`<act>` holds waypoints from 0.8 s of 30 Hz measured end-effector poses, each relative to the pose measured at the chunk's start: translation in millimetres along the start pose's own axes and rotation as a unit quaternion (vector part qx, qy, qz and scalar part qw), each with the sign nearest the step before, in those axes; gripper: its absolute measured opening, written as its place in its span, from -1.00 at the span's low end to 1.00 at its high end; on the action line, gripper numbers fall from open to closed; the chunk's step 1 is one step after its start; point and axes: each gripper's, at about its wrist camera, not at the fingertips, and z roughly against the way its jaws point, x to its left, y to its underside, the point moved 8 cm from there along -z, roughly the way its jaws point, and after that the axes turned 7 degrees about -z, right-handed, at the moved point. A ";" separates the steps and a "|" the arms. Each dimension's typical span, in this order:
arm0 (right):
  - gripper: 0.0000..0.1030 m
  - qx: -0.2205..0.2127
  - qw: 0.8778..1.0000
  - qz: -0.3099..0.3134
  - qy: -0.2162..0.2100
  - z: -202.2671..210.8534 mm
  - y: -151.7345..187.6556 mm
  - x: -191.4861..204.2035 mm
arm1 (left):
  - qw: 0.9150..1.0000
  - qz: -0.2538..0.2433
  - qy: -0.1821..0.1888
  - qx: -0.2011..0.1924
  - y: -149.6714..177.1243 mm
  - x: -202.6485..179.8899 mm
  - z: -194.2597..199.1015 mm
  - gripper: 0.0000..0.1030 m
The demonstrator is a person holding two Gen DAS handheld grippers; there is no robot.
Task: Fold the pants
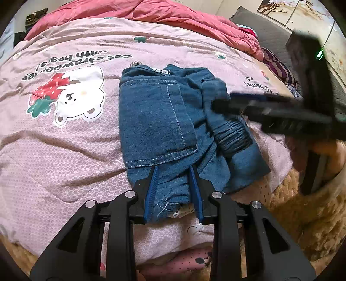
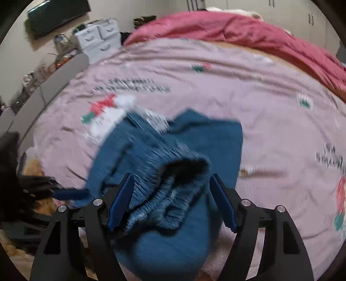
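Blue denim pants point(image 1: 160, 121) lie folded in a bundle on the pink bedspread point(image 1: 64, 151), back pocket up, elastic waistband bunched at the right. My left gripper point(image 1: 174, 170) straddles the near edge of the bundle, its blue pads around a fold of denim with a gap between them. My right gripper point(image 2: 172, 179) is open wide over the gathered waistband point(image 2: 164, 201); it also shows in the left wrist view point(image 1: 218, 103) as a blurred black arm coming in from the right. The right wrist view is motion-blurred.
A rumpled red quilt point(image 1: 151, 15) lies along the far side of the bed. A tan fuzzy rug point(image 1: 302, 216) is by the near edge. White drawers point(image 2: 99, 36) and a grey bench point(image 2: 54, 86) stand at the left.
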 end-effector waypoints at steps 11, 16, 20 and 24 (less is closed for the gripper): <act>0.56 -0.036 0.998 -0.047 -0.012 13.4 7.6 -11.4 | 1.000 0.002 0.000 -0.006 -2.7 -5.8 3.0 -0.37; 0.63 -0.064 0.995 -0.077 -0.013 42.2 9.0 -24.9 | 0.999 0.001 -0.004 -0.036 -20.3 -2.5 30.7 -0.12; 0.63 -0.080 0.993 -0.089 0.000 59.4 14.9 -35.0 | 0.997 0.007 -0.026 -0.068 -39.1 9.7 49.2 0.26; 0.63 -0.093 0.990 -0.108 0.012 70.5 21.8 -42.0 | 0.996 0.031 -0.037 -0.072 -50.6 30.4 46.4 0.36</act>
